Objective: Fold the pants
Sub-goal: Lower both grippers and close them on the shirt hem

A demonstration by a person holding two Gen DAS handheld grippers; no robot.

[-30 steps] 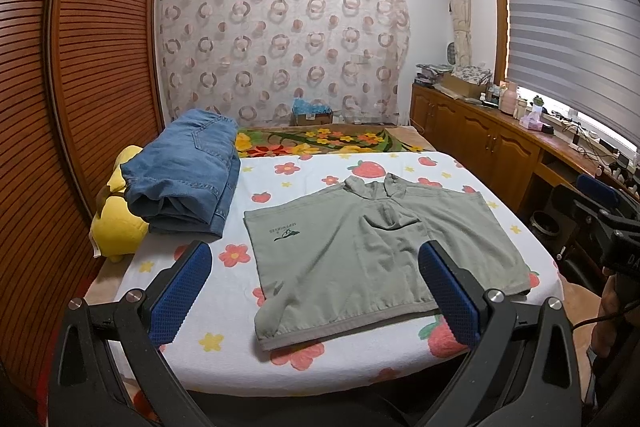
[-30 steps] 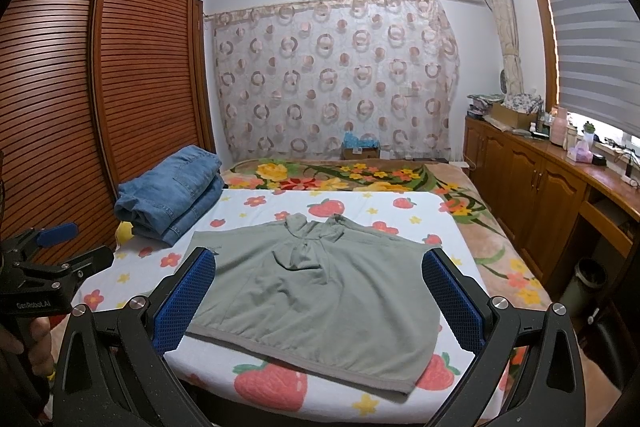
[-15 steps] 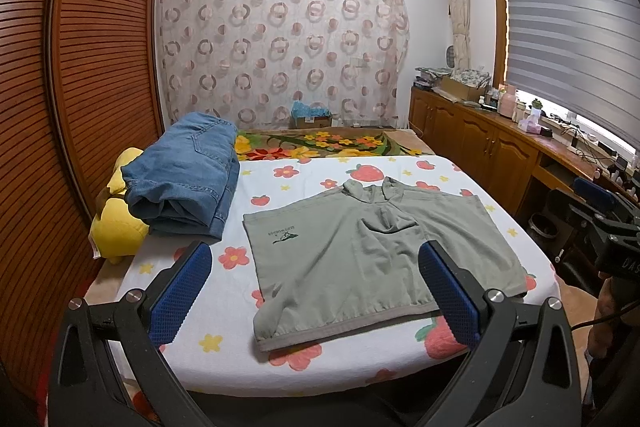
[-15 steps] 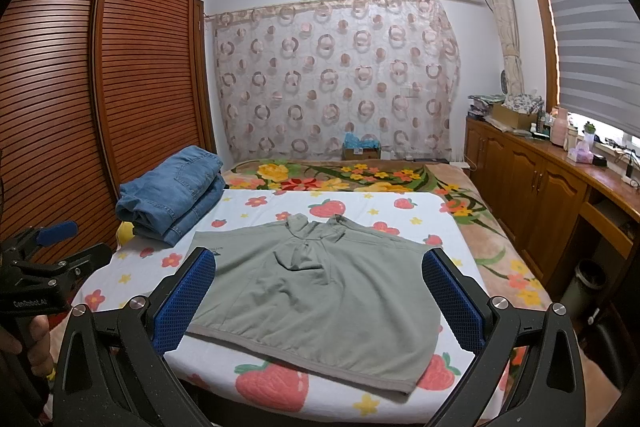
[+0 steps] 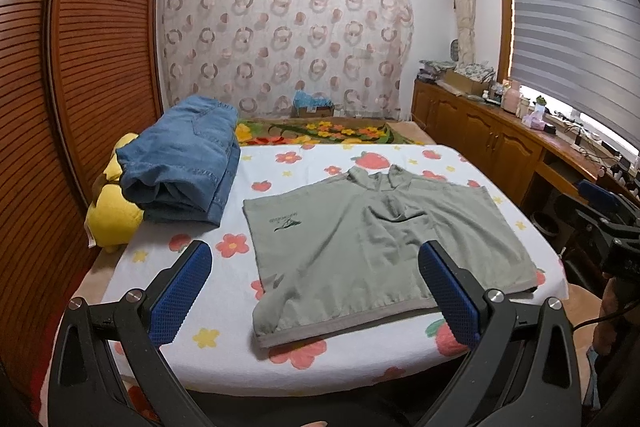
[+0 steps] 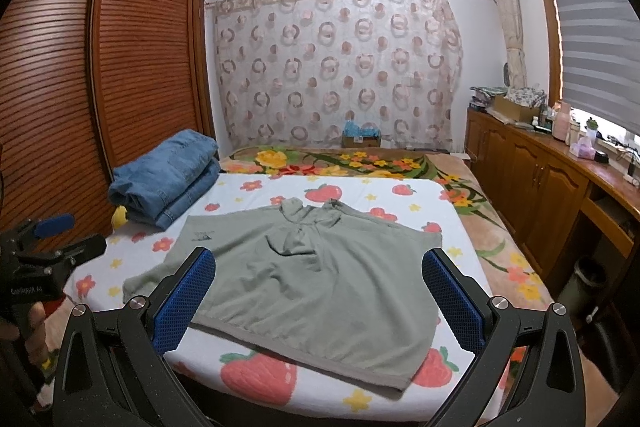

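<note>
Currently both the left gripper (image 5: 314, 291) and right gripper (image 6: 319, 297) hover wide open, empty, short of the bed (image 5: 224, 343), where the green garment (image 5: 372, 247) lies flat beyond their fingers, folded jeans (image 5: 184, 163) beside it.

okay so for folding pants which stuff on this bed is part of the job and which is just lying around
Part of the job:
folded blue jeans
left gripper, open
right gripper, open

Just lying about:
grey-green polo shirt, spread flat
yellow plush toy, beside the jeans
strawberry-print sheet
floral blanket
</note>
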